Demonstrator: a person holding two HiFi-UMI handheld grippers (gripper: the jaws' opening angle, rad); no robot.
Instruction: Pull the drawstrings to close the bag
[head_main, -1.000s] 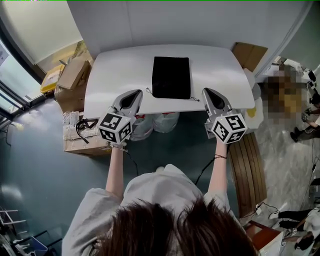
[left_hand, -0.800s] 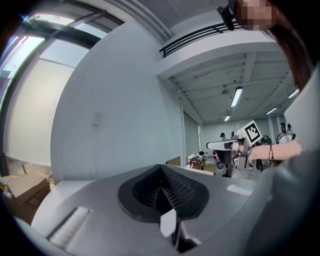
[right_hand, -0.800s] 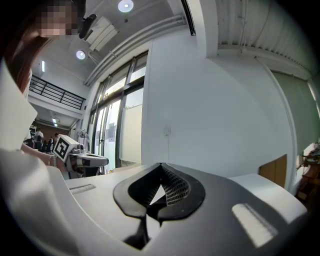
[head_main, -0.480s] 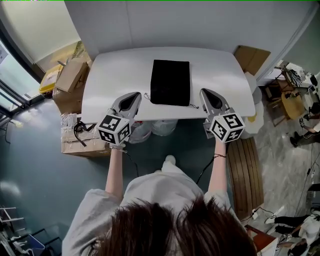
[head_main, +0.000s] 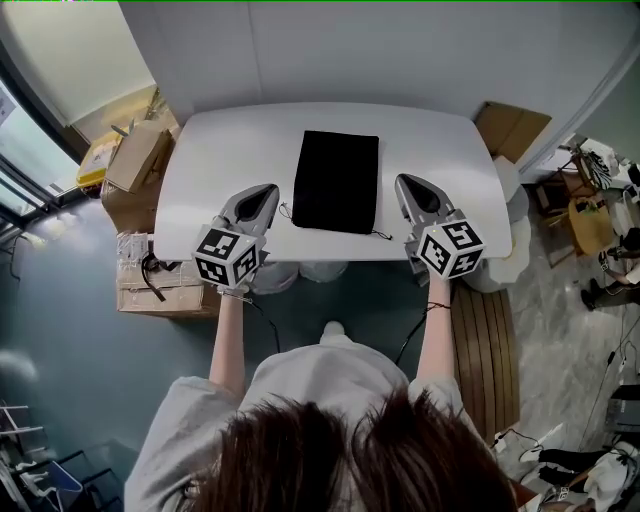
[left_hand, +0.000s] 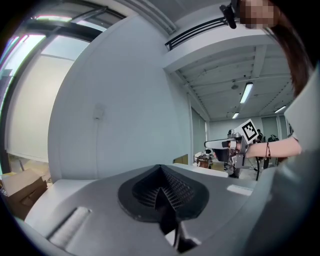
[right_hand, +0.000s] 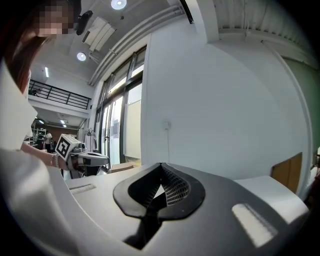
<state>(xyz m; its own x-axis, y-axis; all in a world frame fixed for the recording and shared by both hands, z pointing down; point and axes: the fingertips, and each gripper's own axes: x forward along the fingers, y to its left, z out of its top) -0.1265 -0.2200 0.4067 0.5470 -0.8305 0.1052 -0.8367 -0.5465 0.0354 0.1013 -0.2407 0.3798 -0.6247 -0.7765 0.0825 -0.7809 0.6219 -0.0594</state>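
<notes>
A black bag (head_main: 335, 181) lies flat in the middle of the white counter (head_main: 220, 150), its long side running away from the person. Its thin drawstrings (head_main: 381, 234) trail loose from the two near corners. The left gripper (head_main: 266, 192) sits over the counter's near edge just left of the bag, and the right gripper (head_main: 404, 184) mirrors it just right of the bag. Both are apart from the fabric, with the cord ends lying near their tips. Each gripper view shows its jaws clenched tight with nothing caught between them. The only print in view is the black-and-white square marker patterns on the left cube (head_main: 229, 256) and right cube (head_main: 450, 249). Brown cardboard boxes (head_main: 135, 160) stand on the floor beside the counter's left end; any lettering on them is too small to read.
</notes>
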